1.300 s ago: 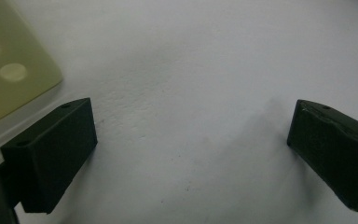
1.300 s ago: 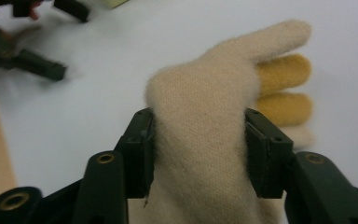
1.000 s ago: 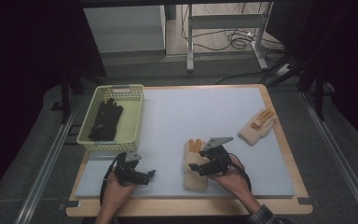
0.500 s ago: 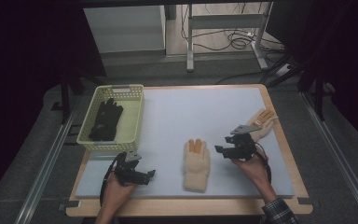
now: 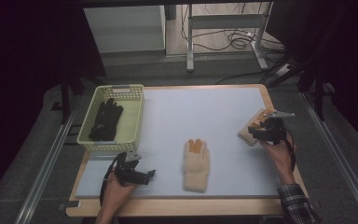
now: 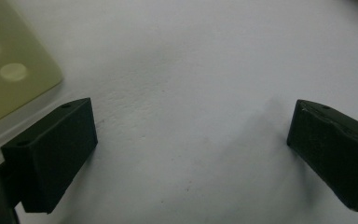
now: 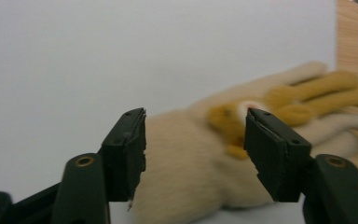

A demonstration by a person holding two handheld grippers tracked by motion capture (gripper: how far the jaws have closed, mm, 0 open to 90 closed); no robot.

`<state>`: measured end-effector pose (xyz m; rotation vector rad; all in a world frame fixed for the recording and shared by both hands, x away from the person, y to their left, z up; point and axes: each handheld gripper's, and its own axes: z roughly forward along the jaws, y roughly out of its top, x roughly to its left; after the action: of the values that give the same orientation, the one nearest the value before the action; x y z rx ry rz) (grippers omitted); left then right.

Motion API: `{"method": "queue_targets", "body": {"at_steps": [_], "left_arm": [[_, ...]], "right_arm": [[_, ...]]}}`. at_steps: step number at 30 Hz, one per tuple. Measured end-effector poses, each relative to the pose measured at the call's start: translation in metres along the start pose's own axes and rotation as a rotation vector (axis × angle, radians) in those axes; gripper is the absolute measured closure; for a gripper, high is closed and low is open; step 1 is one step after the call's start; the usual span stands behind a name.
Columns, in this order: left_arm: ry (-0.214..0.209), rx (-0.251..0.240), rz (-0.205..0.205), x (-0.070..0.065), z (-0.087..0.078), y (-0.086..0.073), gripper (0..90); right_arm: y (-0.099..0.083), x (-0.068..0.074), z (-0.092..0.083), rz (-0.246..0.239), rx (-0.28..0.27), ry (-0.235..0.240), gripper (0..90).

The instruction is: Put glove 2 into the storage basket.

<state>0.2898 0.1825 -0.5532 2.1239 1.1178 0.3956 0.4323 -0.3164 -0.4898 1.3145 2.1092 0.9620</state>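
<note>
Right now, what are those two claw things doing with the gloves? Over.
Right gripper open, jaws either side of cream glove at table's right edge. Left gripper open, empty, beside yellow basket. Second glove mid-table. Nothing blocking.

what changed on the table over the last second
The right gripper left the middle glove and swung right to the glove at the right edge; its fingers narrowed a little then eased, open around it, no grip yet. The left gripper, basket and black gloves stayed put.
</note>
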Motion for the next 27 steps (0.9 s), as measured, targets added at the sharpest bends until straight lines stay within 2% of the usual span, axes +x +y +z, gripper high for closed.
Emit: {"method": "queue_targets", "body": {"at_steps": [5,9,11,13,15,17,20,23,27], "left_arm": [[0.000,0.000,0.000,0.000,0.000,0.000,1.7],[0.000,0.000,0.000,0.000,0.000,0.000,1.7],[0.000,0.000,0.000,0.000,0.000,0.000,1.7],[0.000,0.000,0.000,0.000,0.000,0.000,1.7],[0.000,0.000,0.000,0.000,0.000,0.000,1.7],[0.000,0.000,0.000,0.000,0.000,0.000,1.7],[0.000,0.000,0.000,0.000,0.000,0.000,1.7],[0.000,0.000,0.000,0.000,0.000,0.000,1.7],[0.000,0.000,0.000,0.000,0.000,0.000,1.7]], "right_arm": [[-0.001,-0.019,0.019,0.014,0.024,-0.065,29.5],[-0.003,-0.025,0.031,0.017,0.021,-0.061,28.4],[-0.003,-0.025,0.038,0.000,0.035,-0.082,29.7],[-0.004,-0.025,0.042,0.008,0.052,-0.092,38.2],[-0.003,-0.024,0.041,0.035,0.046,-0.079,54.9],[-0.002,-0.021,0.039,0.022,0.054,-0.086,59.6],[-0.001,-0.016,0.034,-0.016,0.062,-0.085,61.8],[0.000,-0.012,0.025,-0.023,0.035,-0.059,61.7],[0.001,-0.001,0.010,-0.044,0.002,-0.001,61.6]]}}
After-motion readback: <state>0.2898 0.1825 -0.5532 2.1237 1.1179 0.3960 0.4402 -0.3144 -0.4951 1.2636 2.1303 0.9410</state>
